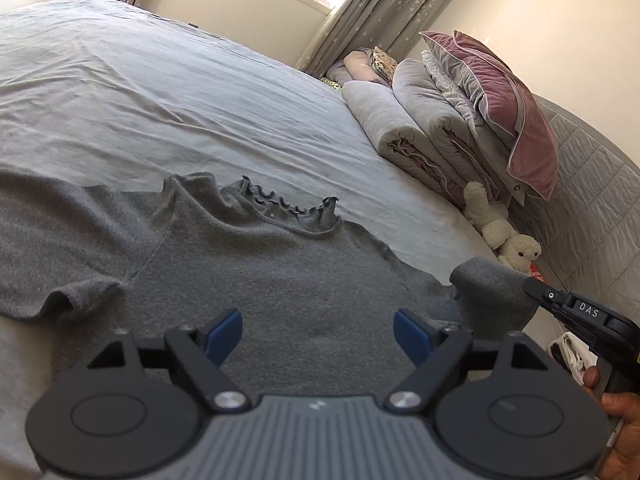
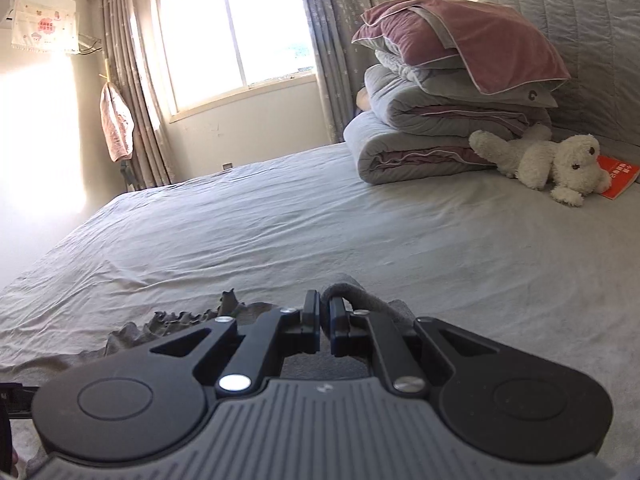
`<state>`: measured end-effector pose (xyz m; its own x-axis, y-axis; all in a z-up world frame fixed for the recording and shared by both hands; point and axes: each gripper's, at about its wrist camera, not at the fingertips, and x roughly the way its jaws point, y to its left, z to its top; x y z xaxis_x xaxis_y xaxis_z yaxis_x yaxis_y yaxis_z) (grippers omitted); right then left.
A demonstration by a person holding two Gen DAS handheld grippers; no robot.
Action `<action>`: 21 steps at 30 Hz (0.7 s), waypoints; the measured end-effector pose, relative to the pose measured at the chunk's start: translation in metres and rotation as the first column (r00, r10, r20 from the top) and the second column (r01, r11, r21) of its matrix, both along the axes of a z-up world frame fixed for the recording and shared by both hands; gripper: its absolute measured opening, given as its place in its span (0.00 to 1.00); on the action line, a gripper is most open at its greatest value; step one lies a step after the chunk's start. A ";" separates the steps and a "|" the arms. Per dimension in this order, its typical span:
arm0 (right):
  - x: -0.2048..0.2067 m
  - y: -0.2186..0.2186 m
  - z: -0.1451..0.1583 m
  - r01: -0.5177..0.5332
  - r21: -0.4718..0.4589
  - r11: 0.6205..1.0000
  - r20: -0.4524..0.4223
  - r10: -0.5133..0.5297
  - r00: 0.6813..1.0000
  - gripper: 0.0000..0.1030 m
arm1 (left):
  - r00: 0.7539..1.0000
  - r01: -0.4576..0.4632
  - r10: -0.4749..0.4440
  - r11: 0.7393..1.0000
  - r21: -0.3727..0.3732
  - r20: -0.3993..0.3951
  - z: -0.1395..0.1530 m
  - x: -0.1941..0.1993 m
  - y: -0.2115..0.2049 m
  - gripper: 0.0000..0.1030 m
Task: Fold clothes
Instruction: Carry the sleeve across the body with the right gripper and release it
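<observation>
A grey knit top [image 1: 256, 264] with a ruffled collar [image 1: 288, 204] lies spread on the bed sheet [image 1: 160, 96]. My left gripper [image 1: 318, 330] hovers over its body, blue pads wide apart with nothing between them. At the right, my right gripper [image 1: 534, 290] is shut on the top's right sleeve [image 1: 492, 300] and holds it lifted off the bed. In the right wrist view the right gripper [image 2: 324, 312] pinches a grey roll of that sleeve [image 2: 360, 294], with the ruffled collar [image 2: 180, 318] to its left.
Folded quilts [image 1: 412, 120] and a pink pillow [image 1: 508, 108] are stacked by the padded headboard [image 1: 592, 184]. A white plush toy [image 2: 552, 164] and an orange book [image 2: 618, 172] lie beside them. A window [image 2: 236, 32] with curtains stands beyond the bed. A hand [image 1: 616, 416] grips the right handle.
</observation>
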<state>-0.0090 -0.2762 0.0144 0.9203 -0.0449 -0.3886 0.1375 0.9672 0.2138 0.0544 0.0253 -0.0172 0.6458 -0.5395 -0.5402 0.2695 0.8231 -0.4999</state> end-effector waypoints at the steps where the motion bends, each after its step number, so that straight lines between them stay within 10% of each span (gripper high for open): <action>1: 0.001 0.005 0.000 -0.015 -0.005 1.000 0.002 0.015 1.000 0.07 | 1.000 -0.002 0.002 1.000 0.000 0.000 0.000 0.000 0.000 0.81; 21: 0.012 0.112 -0.040 -0.386 -0.139 0.912 -0.134 0.369 0.920 0.07 | 0.999 -0.010 0.009 0.999 -0.040 -0.032 -0.004 0.011 0.019 0.77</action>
<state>0.0029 -0.1644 -0.0252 0.8362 0.2289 -0.4984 -0.2319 0.9711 0.0569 0.0652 0.0440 -0.0211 0.6340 -0.5552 -0.5384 0.2454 0.8046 -0.5407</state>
